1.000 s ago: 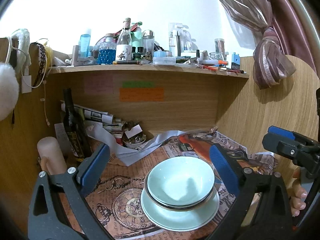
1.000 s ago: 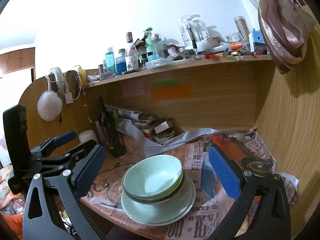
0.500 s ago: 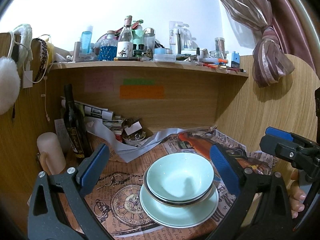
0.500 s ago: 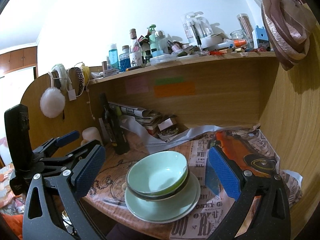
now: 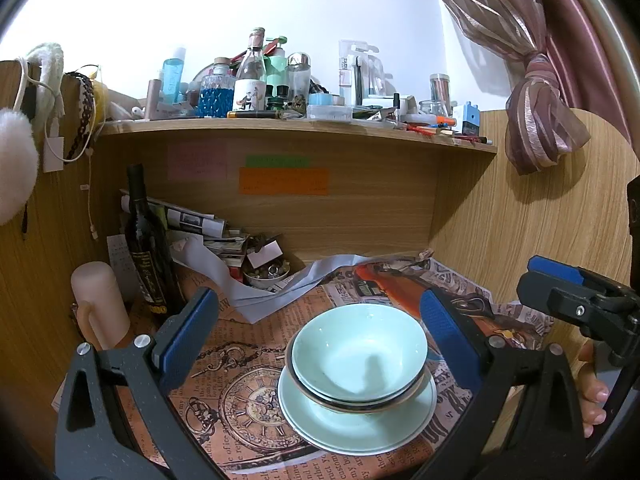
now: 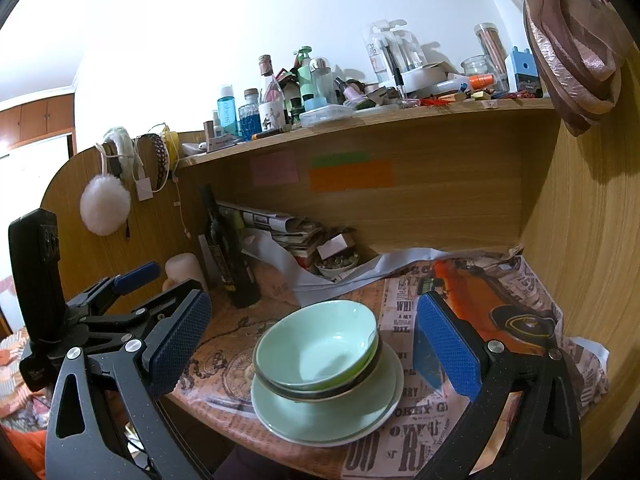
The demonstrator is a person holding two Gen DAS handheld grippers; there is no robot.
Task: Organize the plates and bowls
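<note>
Both the left gripper (image 5: 320, 332) and the right gripper (image 6: 312, 336) are held spread and empty above the stacked bowls (image 5: 357, 354) and plates (image 5: 356, 420) near the surface's (image 5: 224, 380) front edge; a sideways nudge could slide the stack off the newspaper (image 6: 404, 440).

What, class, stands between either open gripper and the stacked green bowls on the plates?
Nothing visible does. The left gripper and the right gripper are both open, with only newspaper-covered desk before the stacked bowls. The wine bottle stands off to the left, clear of both approaches.
</note>
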